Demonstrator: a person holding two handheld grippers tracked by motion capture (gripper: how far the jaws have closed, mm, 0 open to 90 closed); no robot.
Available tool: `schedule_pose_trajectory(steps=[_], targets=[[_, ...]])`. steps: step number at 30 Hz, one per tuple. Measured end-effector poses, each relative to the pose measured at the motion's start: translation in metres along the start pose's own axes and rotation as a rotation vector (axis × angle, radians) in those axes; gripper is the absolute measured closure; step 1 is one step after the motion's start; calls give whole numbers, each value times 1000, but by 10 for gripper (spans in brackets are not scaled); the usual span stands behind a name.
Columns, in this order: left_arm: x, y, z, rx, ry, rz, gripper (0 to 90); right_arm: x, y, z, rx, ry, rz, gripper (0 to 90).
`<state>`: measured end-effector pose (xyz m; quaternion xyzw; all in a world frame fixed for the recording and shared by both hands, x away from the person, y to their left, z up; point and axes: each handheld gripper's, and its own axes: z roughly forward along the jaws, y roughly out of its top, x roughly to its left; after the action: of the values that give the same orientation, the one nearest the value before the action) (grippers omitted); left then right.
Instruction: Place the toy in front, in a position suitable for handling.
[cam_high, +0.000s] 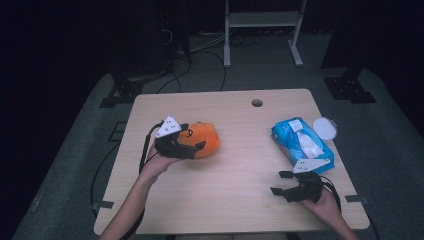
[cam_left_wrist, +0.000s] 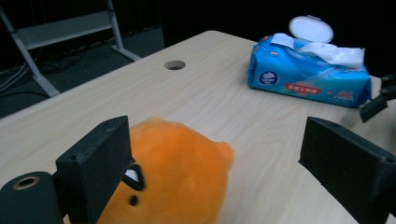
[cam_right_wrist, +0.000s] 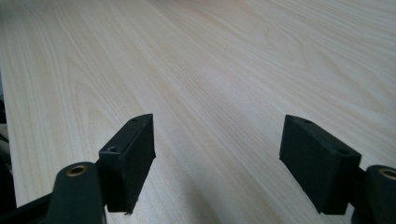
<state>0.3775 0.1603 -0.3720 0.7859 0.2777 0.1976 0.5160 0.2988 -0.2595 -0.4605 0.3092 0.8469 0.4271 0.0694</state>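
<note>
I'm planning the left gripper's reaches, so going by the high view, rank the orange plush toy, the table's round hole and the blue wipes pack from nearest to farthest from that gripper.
1. Orange plush toy: between the open jaws of the left gripper.
2. Round hole: toward the table's far edge, to the right.
3. Wipes pack: far right side, lid open.

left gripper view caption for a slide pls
Open left gripper straddling an orange plush toy, blue wipes pack beyond on the table.

Orange plush toy (cam_left_wrist: 177, 182) — lower part cut off, left jaw hides its face
</note>
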Motion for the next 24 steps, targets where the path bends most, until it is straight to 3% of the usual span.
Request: schedule_pose_trajectory(steps=[12, 19, 24], targets=[[28, -5, 11, 36, 54, 1, 87, 1, 0, 2, 10, 6, -11, 253], [36, -10, 22, 28, 57, 32, 88, 3, 1, 3, 19, 5, -18, 253], [42, -14, 36, 59, 50, 33, 87, 2, 1, 1, 9, 3, -19, 253]])
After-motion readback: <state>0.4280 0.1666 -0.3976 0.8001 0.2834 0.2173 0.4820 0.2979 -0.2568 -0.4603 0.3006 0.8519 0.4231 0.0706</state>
